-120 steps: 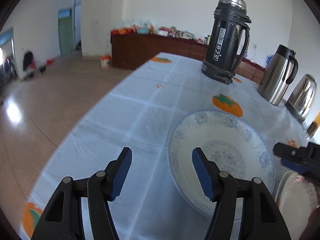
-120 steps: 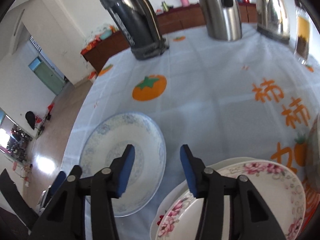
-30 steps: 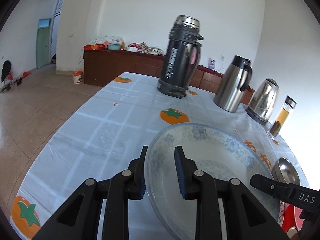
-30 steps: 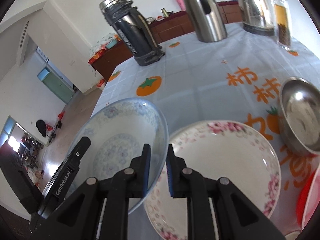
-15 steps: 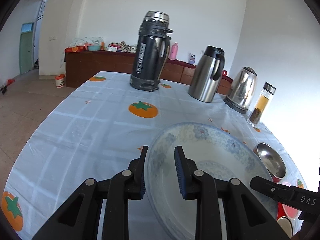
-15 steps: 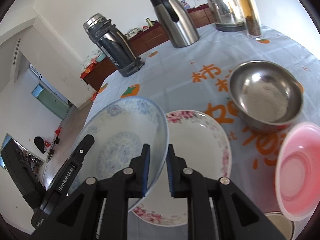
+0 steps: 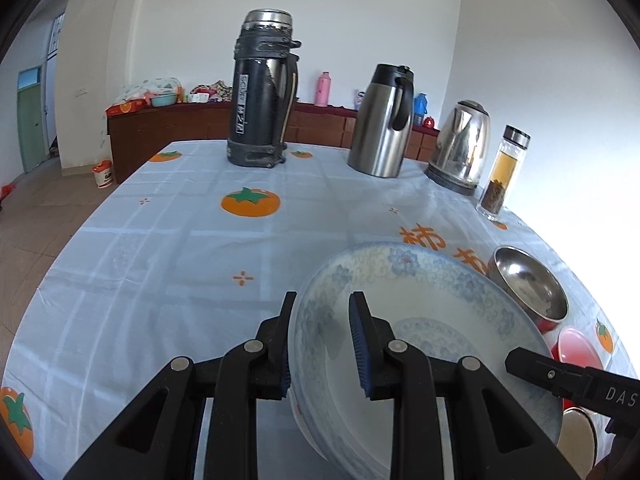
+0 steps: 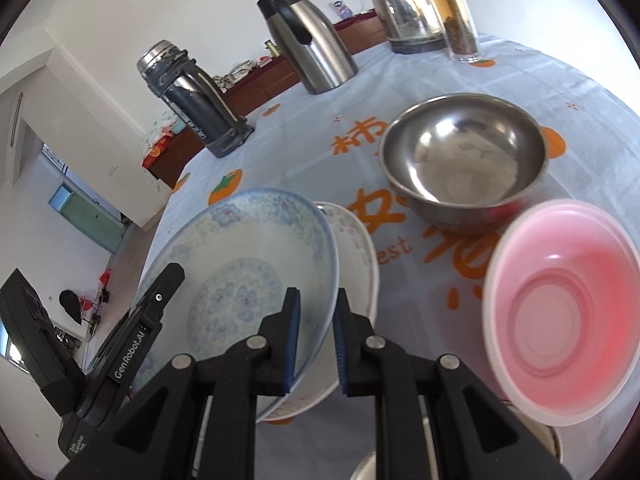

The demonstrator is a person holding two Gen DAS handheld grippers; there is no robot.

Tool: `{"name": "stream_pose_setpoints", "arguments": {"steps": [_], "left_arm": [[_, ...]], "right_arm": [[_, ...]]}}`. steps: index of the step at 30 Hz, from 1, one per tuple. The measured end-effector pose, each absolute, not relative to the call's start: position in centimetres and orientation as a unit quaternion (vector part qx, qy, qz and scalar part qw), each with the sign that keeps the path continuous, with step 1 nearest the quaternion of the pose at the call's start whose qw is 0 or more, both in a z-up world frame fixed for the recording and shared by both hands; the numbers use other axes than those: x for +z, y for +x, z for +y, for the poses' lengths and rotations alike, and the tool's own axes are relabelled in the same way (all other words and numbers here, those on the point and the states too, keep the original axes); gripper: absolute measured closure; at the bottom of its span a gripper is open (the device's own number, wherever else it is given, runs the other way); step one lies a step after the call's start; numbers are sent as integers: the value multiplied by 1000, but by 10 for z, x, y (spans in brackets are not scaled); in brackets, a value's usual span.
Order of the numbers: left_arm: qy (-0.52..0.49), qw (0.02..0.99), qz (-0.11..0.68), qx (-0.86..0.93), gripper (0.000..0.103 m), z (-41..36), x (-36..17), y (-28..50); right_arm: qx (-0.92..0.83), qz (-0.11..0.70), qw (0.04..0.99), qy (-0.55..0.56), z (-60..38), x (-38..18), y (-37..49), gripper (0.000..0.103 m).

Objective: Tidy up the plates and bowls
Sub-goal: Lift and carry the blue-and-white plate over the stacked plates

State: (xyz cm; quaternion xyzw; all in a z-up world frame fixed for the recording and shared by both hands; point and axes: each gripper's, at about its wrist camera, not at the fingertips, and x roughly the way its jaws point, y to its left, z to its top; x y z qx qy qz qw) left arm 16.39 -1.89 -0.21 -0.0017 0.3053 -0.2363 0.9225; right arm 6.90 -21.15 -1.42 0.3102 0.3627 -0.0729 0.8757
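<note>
A blue-patterned white plate (image 7: pixel 424 320) (image 8: pixel 248 276) hangs over the table, held by both grippers. My left gripper (image 7: pixel 322 344) is shut on its left rim. My right gripper (image 8: pixel 316 340) is shut on its right rim. Directly under it lies a white plate with pink flowers (image 8: pixel 356 248), mostly covered; whether the two touch I cannot tell. A steel bowl (image 8: pixel 464 160) (image 7: pixel 528 284) stands beyond, and a pink bowl (image 8: pixel 560 320) (image 7: pixel 576 348) sits at the right.
A black thermos (image 7: pixel 262 92), a steel jug (image 7: pixel 384 120), a kettle (image 7: pixel 460 144) and a tea bottle (image 7: pixel 502 172) line the far edge of the tablecloth (image 7: pixel 160 248). Another rim (image 8: pixel 372 468) shows at the bottom edge.
Both grippers carried the blue plate to the right, from beside the flowered plate to above it. The steel and pink bowls came closer into view.
</note>
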Motion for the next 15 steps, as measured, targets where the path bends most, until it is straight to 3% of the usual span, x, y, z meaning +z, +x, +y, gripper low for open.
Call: {"name": "stream_pose_setpoints", "arguments": {"steps": [15], "left_arm": [[2, 918, 319, -236, 76, -24, -9, 163]], "right_arm": [[-90, 357, 889, 274, -204, -11, 59, 86]]}}
